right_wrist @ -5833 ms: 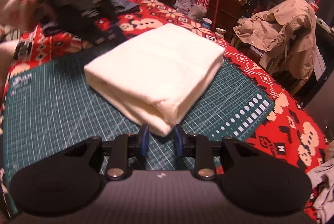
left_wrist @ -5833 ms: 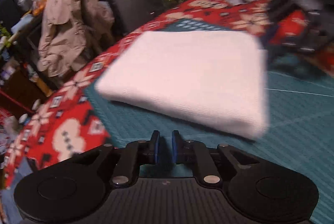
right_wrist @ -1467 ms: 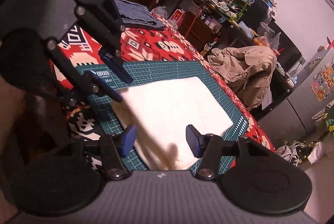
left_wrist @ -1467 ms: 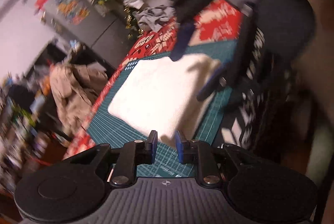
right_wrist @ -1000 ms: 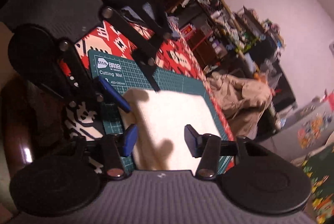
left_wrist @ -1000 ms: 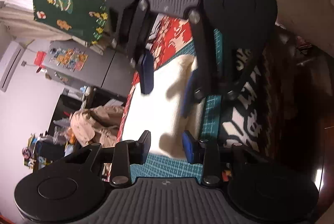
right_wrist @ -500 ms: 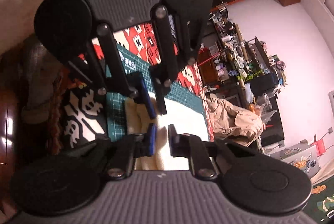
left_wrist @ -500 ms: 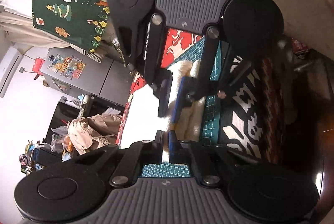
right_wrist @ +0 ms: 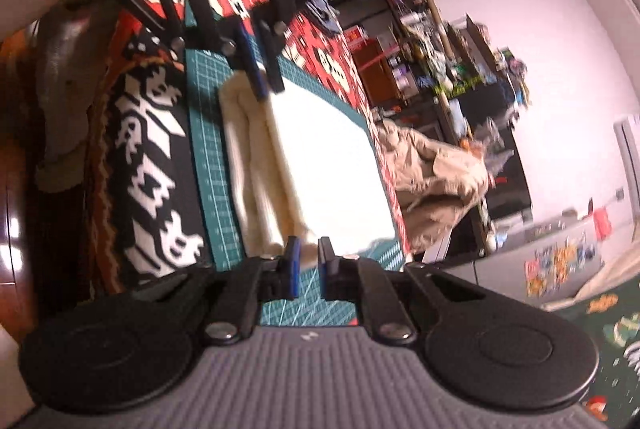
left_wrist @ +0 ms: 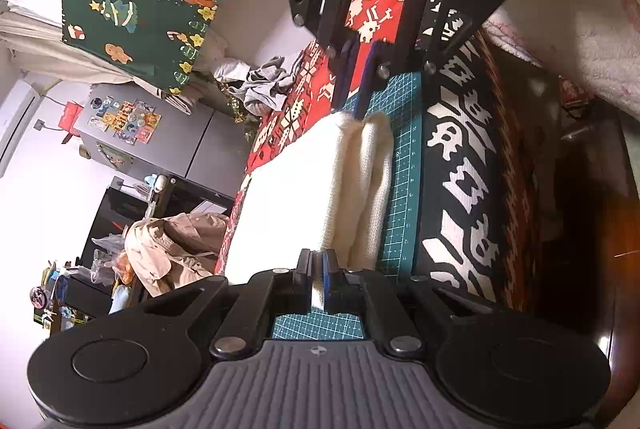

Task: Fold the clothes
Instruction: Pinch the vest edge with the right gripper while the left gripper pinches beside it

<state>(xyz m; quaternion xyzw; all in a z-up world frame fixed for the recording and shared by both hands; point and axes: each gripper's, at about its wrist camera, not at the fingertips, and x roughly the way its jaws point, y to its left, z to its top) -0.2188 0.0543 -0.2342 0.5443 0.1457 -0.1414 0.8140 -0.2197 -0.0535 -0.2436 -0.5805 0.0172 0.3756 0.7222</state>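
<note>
A folded cream cloth [left_wrist: 296, 197] [right_wrist: 328, 165] lies on a green cutting mat [left_wrist: 404, 165] [right_wrist: 204, 133]. The two grippers face each other along its thick folded edge. My left gripper [left_wrist: 317, 275] is shut on one end of that edge, with cream fabric pinched between its blue pads. In the right wrist view the left gripper [right_wrist: 260, 69] sits at the cloth's far end. My right gripper [right_wrist: 308, 269] grips the opposite end, jaws narrow around the fabric. In the left wrist view the right gripper [left_wrist: 358, 85] has the cloth puckered up into it.
The mat lies on a red patterned tablecloth [left_wrist: 304, 109]. A black-and-white knit fabric [left_wrist: 460, 189] hangs beside the mat at the table edge. A fuzzy white sleeve [left_wrist: 580, 9] is overhead. Beyond the table are a beige jacket [right_wrist: 436, 173], a grey garment heap [left_wrist: 260, 89] and a fridge [left_wrist: 160, 137].
Both grippers swung round to opposite ends of the cloth's folded edge. Open one second ago, their jaws closed onto the fabric, and that edge now bunches up between them.
</note>
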